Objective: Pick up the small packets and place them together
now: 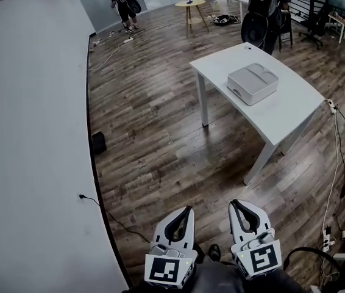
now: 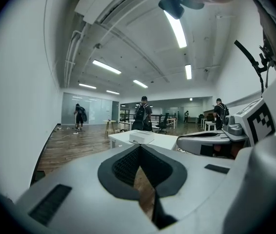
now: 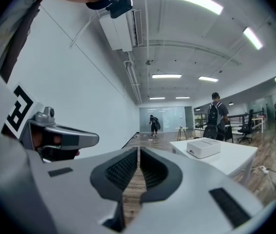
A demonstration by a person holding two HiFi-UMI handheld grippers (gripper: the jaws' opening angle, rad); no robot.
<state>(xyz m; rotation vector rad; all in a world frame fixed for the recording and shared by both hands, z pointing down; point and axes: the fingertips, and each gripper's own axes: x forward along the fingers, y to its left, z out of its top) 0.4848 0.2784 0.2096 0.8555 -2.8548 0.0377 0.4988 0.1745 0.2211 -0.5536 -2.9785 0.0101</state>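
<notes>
Where box [image 1: 253, 83] lies, right hand-held gripper [image 1: 234, 204] (afar)

2 grippers [image 1: 188, 209] [image 1: 234, 202], 2 tables [image 1: 282, 112] [image 1: 191, 3], 1 box [image 1: 253, 83].

The right gripper [image 3: 138, 152] has its jaws together, empty; beyond it, a white box [image 3: 204, 147] sits on a white table [image 3: 231, 158].
</notes>
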